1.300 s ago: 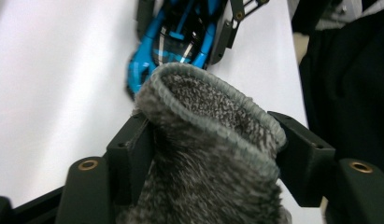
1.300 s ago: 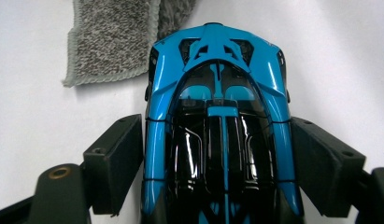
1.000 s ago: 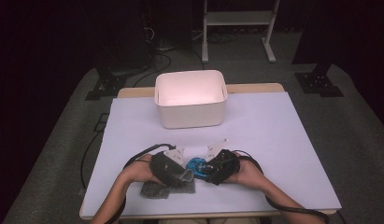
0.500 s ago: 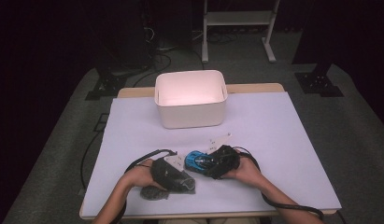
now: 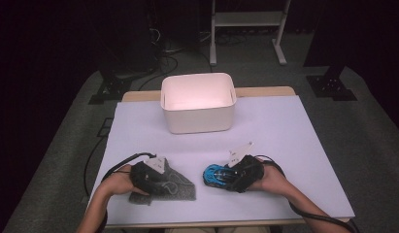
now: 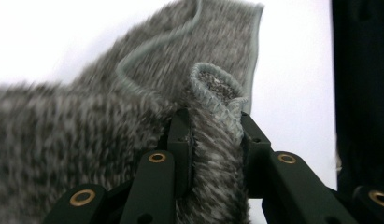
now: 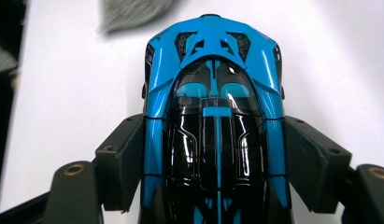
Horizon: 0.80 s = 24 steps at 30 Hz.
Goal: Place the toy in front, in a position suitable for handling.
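Two grips we see near the table's [image 5: 294,145] front edge: our left gripper [image 6: 213,135], jaws just closing, pinches a grey cloth [image 6: 87,130], our right gripper [image 7: 213,154] clamps a blue toy car [image 7: 213,93].

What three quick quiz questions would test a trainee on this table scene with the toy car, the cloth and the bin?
1. True or false: the right claw is shut on the blue toy car.
2. What does the left claw pinch: A) a cable, B) a fold of the grey cloth, C) the bin's rim?
3. In the high view, where does the white bin stand relative to both claws?

Key
1. True: its jaws press on both sides of the car.
2. B; those jaws have just been closing, with the cloth's hemmed edge between them.
3. Farther up the white table, beyond both claws and touching neither.
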Available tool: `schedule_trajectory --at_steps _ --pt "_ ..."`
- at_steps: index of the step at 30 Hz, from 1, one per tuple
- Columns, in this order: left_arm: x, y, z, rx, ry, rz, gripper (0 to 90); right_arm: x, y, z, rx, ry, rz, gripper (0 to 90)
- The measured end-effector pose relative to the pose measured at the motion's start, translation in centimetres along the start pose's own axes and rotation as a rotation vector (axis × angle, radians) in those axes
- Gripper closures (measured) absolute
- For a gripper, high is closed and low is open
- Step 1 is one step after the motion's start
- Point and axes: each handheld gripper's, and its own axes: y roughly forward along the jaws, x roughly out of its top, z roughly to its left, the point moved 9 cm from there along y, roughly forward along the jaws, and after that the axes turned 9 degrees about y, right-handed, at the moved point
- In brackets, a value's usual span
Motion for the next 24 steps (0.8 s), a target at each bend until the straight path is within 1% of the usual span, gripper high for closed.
schedule_trajectory --at_steps 1,3,5,7,8,9,10,12,13,15,17,20,24 --pt "-0.4 -0.4 0.1 0.016 -0.014 -0.013 71.4 -0.3 -0.1 0.1 0.005 -0.014 0.009 26.7" --pt "-0.9 -1.1 0.2 0.042 -0.036 -0.036 70.6 -0.6 -0.3 0.2 -0.003 -0.025 0.018 26.6" --pt "-0.8 -1.7 0.2 0.054 -0.035 -0.079 66.8 -0.8 -0.2 0.2 -0.004 -0.033 0.026 26.5" --pt "-0.3 -2.1 0.3 0.079 -0.027 -0.118 59.5 -0.8 0.2 0.2 -0.003 -0.027 0.042 26.2" --pt "0.0 -2.3 0.2 0.083 -0.036 -0.142 55.8 -0.7 0.3 0.3 -0.006 -0.038 0.049 26.1" --pt "0.2 -2.4 0.1 0.082 -0.028 -0.157 52.2 -0.6 0.4 0.4 0.0 -0.031 0.051 25.8" --pt "0.4 -2.6 0.0 0.081 -0.023 -0.176 49.2 -0.5 0.5 0.4 0.002 -0.035 0.051 25.6" --pt "0.5 -2.7 -0.3 0.072 -0.009 -0.187 44.3 -0.4 0.4 0.5 0.016 -0.019 0.045 24.4" --pt "0.6 -2.8 -0.5 0.07 -0.004 -0.196 41.4 -0.2 0.3 0.5 0.03 -0.004 0.031 24.5" --pt "0.7 -3.0 -0.7 0.065 -0.004 -0.211 37.8 -0.1 -0.2 0.5 0.046 0.016 0.016 24.2" --pt "0.6 -3.3 -0.7 0.079 -0.004 -0.212 35.7 0.2 -0.6 0.5 0.066 0.029 -0.001 23.9" --pt "0.8 -4.0 -0.7 0.093 -0.013 -0.237 33.2 0.6 -1.1 0.4 0.07 0.03 -0.012 23.9" --pt "0.8 -4.8 -0.6 0.119 -0.015 -0.242 30.5 1.3 -1.9 0.1 0.07 0.029 -0.021 23.5"
